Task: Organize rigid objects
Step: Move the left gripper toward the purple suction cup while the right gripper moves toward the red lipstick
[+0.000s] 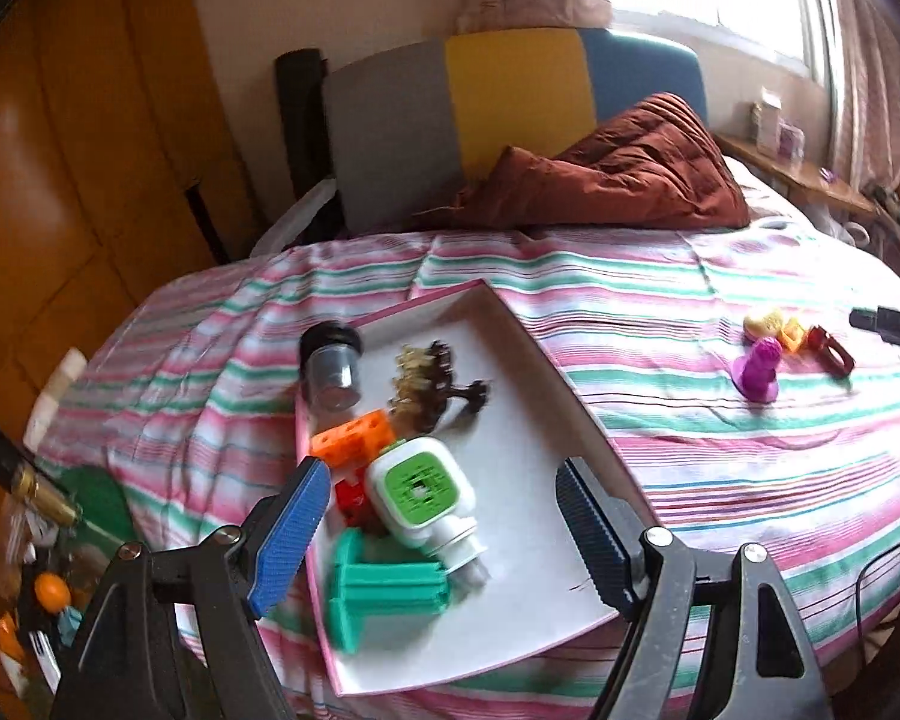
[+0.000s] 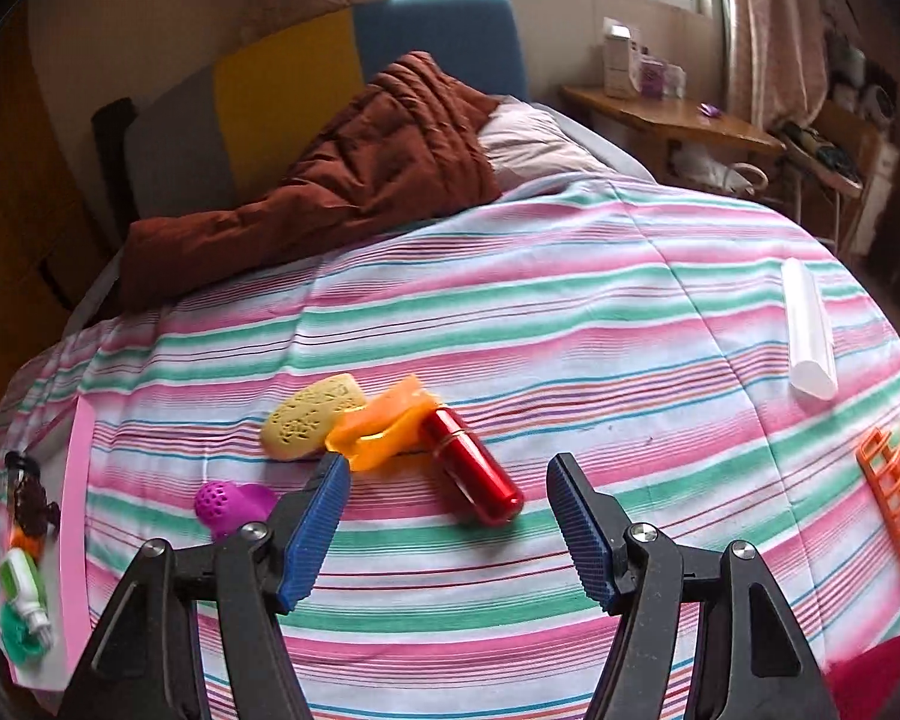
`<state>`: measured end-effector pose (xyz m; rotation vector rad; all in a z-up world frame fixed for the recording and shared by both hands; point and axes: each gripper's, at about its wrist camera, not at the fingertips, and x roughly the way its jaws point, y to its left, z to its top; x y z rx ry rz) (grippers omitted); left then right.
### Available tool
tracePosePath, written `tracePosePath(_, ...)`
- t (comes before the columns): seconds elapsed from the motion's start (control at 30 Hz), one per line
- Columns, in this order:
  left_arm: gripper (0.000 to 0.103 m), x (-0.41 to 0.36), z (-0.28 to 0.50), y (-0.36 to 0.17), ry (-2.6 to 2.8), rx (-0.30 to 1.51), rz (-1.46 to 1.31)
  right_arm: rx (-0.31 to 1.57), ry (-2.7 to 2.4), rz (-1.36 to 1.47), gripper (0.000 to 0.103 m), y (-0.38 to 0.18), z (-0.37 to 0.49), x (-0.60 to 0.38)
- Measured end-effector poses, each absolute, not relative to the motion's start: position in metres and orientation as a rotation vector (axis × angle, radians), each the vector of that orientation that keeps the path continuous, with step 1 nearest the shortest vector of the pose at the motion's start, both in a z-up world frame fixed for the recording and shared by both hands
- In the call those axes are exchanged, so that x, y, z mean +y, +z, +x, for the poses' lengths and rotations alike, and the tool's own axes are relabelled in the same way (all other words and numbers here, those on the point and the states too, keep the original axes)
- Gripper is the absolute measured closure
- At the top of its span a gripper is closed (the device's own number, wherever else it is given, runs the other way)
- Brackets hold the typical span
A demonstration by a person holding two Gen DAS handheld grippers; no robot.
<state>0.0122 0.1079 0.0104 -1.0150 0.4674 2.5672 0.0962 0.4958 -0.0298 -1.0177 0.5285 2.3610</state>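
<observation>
Right hand-held gripper (image 2: 448, 519): jaws spread wide, nothing between them, hovering over the striped bed (image 2: 570, 312). Just ahead, between the open jaws and slightly left of centre, lies the red cylinder (image 2: 471, 465). Its long axis runs diagonally, near end down-right toward the gripper, far end up-left touching the orange piece (image 2: 384, 423). A closing line across the barrel looks workable, judging by the jaw span; some wrist roll is probably needed to square up to the diagonal. The yellow sponge-like block (image 2: 312, 414) sits just beyond-left of the orange piece, touching it. The purple perforated toy (image 2: 228, 501) is near the left fingertip, partly hidden behind it. The white tube (image 2: 810, 330) lies well apart, far right, and an orange grid piece (image 2: 894, 498) sits at the right edge.

Left hand-held gripper (image 1: 444, 519): jaws also spread, empty, held over the white tray (image 1: 540, 420) with the pink rim. The tray holds the green-and-white bottle (image 1: 420, 486), teal spool (image 1: 378, 594), orange cube (image 1: 354, 438), dark jar (image 1: 330, 366) at the rim and a brown figure (image 1: 432, 378).

The loose cluster lies well to the right of the tray, so the right gripper is clearly nearer; the red cylinder seems the likely next pick, with the tray to its left as destination.
</observation>
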Motion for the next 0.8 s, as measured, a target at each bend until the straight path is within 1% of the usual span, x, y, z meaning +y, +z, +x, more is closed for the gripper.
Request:
tracePosePath(0.43,0.024,0.174,0.018,0.003,2.429,0.54,-0.989,0.573,2.347,-1.041,0.034,-0.032,0.097,0.503)
tracePosePath(0.8,0.024,0.208,0.015,0.0,2.366,0.544,-0.983,0.625,2.322,-1.026,0.034,-0.031,0.101,0.513)
